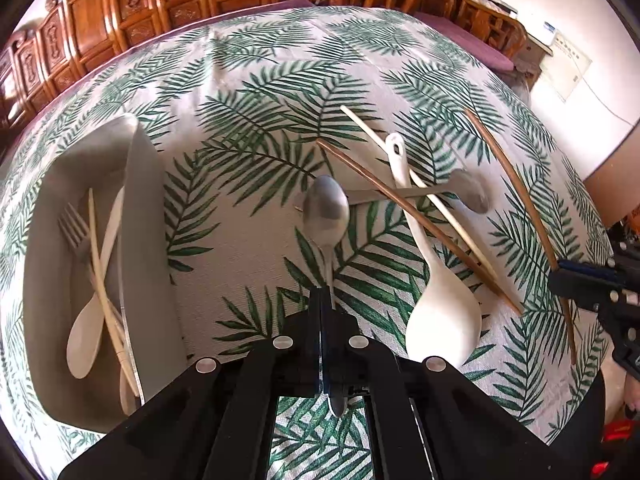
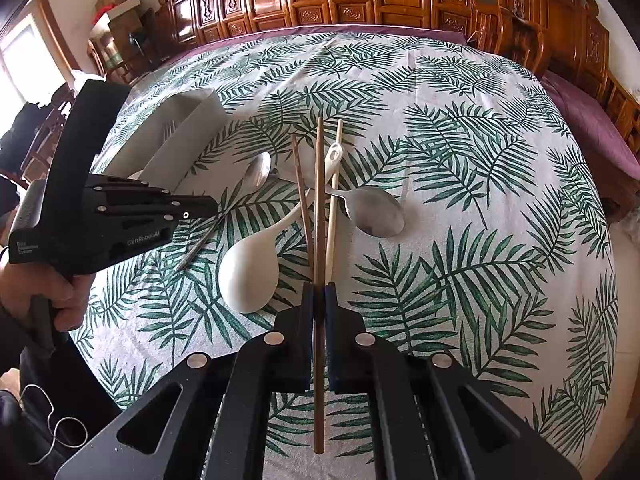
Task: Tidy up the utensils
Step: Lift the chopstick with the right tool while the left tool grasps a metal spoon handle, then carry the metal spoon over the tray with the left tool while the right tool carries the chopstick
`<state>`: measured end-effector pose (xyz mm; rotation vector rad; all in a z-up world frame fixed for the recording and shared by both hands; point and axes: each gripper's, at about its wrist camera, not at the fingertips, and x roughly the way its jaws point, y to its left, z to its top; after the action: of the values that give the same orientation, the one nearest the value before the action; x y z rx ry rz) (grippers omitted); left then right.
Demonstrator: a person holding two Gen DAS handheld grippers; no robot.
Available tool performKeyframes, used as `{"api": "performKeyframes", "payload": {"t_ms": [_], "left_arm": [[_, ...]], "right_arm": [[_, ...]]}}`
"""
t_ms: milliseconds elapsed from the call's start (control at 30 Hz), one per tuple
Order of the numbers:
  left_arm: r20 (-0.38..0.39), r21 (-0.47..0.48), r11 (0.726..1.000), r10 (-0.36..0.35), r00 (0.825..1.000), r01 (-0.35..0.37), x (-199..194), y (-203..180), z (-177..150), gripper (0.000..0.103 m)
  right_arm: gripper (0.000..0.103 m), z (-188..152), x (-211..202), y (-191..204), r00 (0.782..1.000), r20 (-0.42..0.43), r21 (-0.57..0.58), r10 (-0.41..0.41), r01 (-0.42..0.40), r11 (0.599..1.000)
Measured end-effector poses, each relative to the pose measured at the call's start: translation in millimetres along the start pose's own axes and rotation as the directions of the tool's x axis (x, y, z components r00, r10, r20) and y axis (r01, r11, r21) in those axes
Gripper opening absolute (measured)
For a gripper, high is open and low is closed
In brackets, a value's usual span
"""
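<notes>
Spoon (image 1: 326, 210) in left hand-held gripper (image 1: 325, 294)

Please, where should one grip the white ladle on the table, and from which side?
Grip the white ladle on its thin handle just above the bowl, from above, fingers across it. The bowl is too wide, and the upper handle lies under crossed chopsticks and a spoon.

Metal spoon (image 1: 326, 210) and brown chopstick (image 2: 319, 240) lifted; other utensils crisscrossed on tablecloth.

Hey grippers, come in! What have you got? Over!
Left gripper shut on metal spoon. Right gripper shut on brown chopstick. Tray unobstructed. White ladle remains on table.
</notes>
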<state>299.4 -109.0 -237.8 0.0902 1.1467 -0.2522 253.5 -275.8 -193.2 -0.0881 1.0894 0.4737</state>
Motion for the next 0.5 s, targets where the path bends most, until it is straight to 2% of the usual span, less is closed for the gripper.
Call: {"api": "performKeyframes", "payload": {"t_ms": [133, 233, 367, 500], "left_arm": [[0.002, -0.015, 1.0, -0.018, 1.0, 0.018, -0.8, -1.0, 5.4, 0.0], [-0.007, -0.012, 1.0, -0.011, 1.0, 0.011, 4.8, -4.9, 9.5, 0.009], [-0.039, 0.002, 1.0, 0.001, 0.999, 0.0, 17.4, -9.6, 13.5, 0.009], [-0.033, 0.03, 0.999, 0.036, 0.999, -0.035, 17.8, -14.3, 15.6, 0.01]], "right_arm": [[0.007, -1.2, -1.1, 2.7, 1.0, -0.002, -0.004, -0.001, 0.001, 1.0], [0.007, -2.6, -1.0, 1.0, 1.0, -0.005, 0.001, -0.003, 0.003, 1.0], [0.007, -4.5, -2.2, -3.5, 1.0, -0.006, 0.009, -0.006, 0.006, 1.0], [0.007, -5.5, -2.7, -6.5, 1.0, -0.004, 0.015, -0.007, 0.007, 1.0]]}}
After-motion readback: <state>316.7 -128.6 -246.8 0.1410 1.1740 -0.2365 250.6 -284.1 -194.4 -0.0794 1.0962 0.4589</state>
